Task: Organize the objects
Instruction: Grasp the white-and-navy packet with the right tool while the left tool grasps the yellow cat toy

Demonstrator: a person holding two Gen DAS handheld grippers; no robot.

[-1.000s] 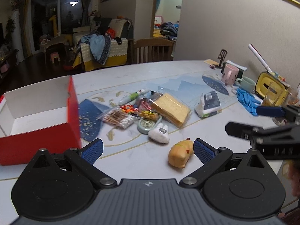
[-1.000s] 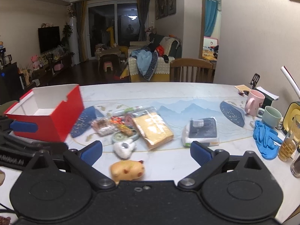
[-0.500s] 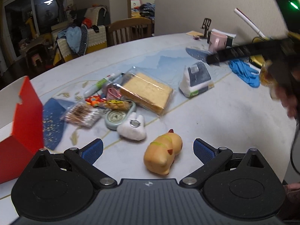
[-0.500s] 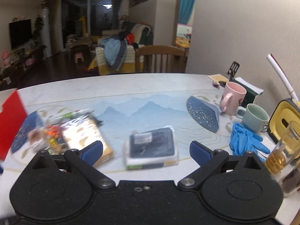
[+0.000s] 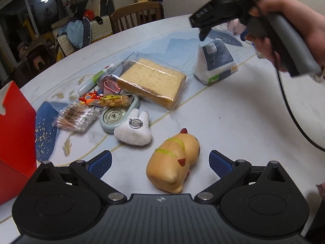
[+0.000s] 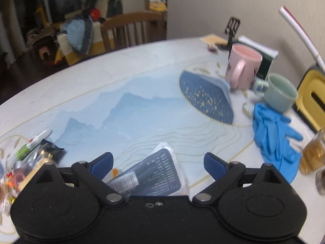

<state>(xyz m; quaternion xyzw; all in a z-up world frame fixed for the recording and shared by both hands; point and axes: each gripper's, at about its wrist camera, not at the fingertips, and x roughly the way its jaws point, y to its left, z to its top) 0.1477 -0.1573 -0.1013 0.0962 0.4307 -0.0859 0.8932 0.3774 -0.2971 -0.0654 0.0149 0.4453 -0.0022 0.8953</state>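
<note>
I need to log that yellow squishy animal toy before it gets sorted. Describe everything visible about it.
The yellow animal toy is a plump, smooth, soft-looking foam-like figure in pale orange-yellow. It has small red pointed bits on its head end and side, and a yellow-green band across its back. It lies on its side on the table, between the open pads of the left tongs without touching either. The white plush sits close beside it, apart. Its face is not visible.
</note>
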